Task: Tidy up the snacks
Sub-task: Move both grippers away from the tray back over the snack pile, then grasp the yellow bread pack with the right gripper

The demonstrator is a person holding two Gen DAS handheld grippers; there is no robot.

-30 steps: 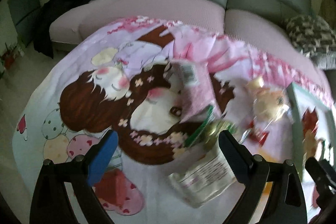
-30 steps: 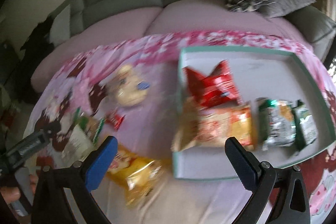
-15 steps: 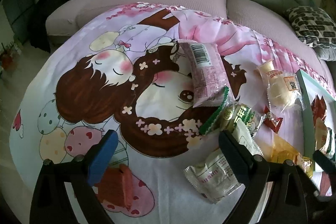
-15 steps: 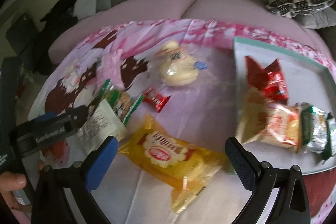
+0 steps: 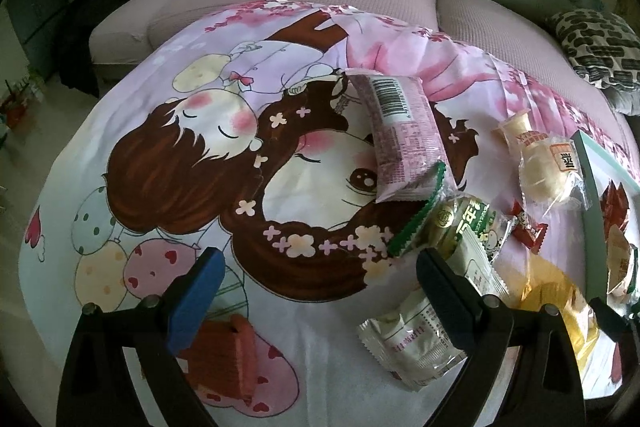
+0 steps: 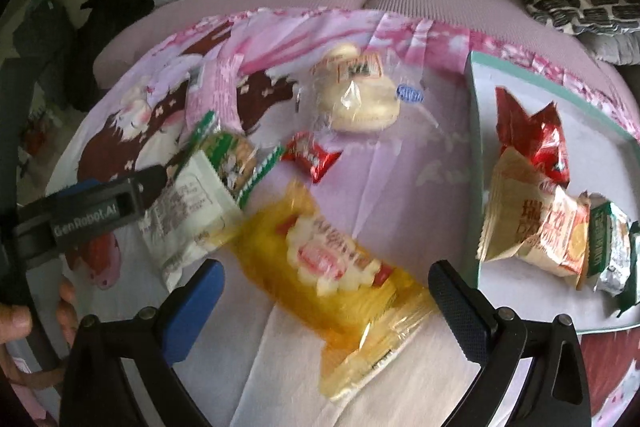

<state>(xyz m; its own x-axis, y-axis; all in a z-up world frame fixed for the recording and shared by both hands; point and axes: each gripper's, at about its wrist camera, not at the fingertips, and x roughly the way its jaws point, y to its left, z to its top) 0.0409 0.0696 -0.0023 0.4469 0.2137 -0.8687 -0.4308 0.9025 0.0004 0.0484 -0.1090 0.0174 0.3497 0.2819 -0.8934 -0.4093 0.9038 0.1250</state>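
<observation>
left tool (image 5: 320, 277) spread wide (empty) | white packet (image 5: 416, 339) by right finger | cartoon blanket (image 5: 192, 163)

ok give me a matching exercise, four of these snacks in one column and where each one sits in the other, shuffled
Snacks
1. yellow packet
2. red bag
3. pink packet
4. small red candy

Places
A. inside the tray
B. on the cloth between the right gripper's open fingers
C. on the cloth between the bun packet and the yellow packet
D. on the cloth, its lower end overlapping the green-edged packet

Pairs: 1-B, 2-A, 3-D, 4-C
</observation>
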